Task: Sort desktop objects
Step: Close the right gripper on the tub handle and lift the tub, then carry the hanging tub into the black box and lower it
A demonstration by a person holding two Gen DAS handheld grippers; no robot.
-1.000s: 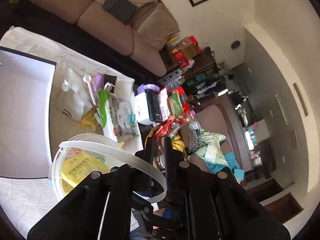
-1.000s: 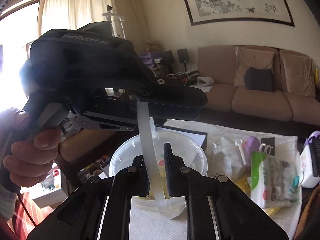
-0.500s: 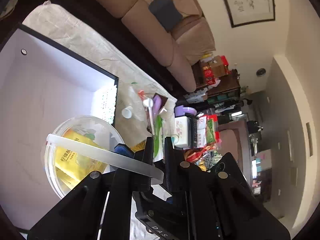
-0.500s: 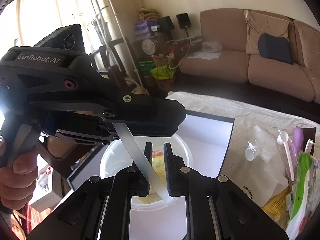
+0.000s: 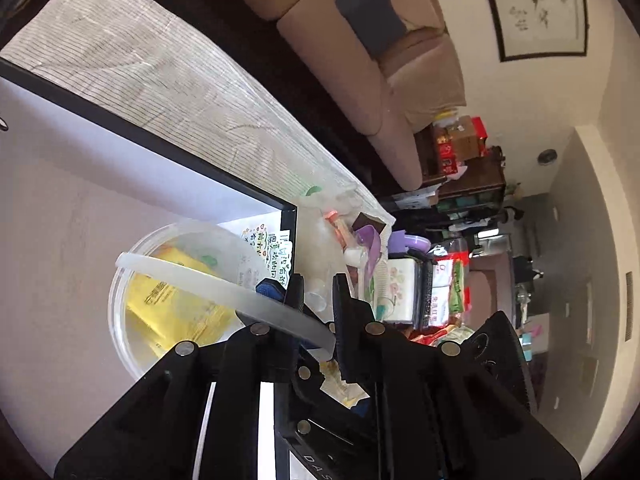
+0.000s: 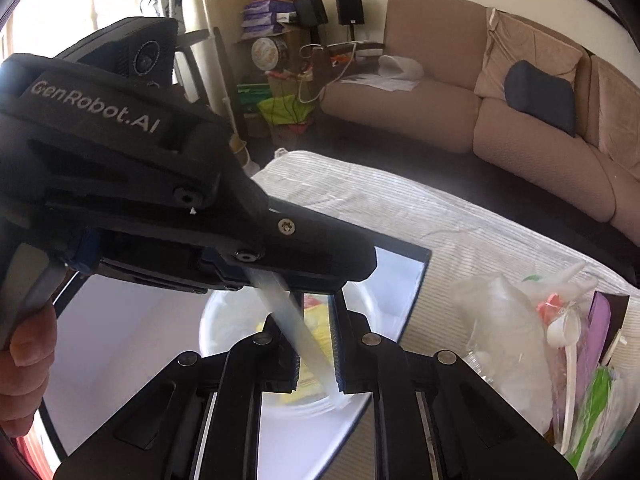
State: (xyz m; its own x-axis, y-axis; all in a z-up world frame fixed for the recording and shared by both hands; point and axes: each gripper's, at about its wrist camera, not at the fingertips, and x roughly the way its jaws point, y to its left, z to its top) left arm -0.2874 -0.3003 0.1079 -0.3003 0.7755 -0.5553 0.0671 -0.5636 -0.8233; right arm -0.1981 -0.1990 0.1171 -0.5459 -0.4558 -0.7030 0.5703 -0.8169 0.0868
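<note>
A clear plastic tub [image 5: 132, 320] with yellow packets [image 5: 176, 312] inside sits in a white box with a black rim [image 5: 208, 168]. Its translucent white handle [image 5: 224, 292] arches over it. My left gripper [image 5: 316, 292] has its jaws slightly parted around one end of the handle. My right gripper [image 6: 316, 344] also has its jaws parted a little around the handle [image 6: 296, 336], above the tub [image 6: 232, 320]. The left gripper's body [image 6: 120, 184] fills the left of the right wrist view.
The box stands on a striped white tablecloth [image 5: 160, 92]. To its right lies clutter: plastic bags [image 6: 504, 332], a white spoon [image 6: 568, 344], a green-topped packet [image 6: 592, 408], a tissue box [image 5: 400, 292]. A brown sofa [image 6: 480, 112] stands behind the table.
Both grippers carried the tub by its handle over the white box and lowered it inside. Their jaws have opened a little around the handle.
</note>
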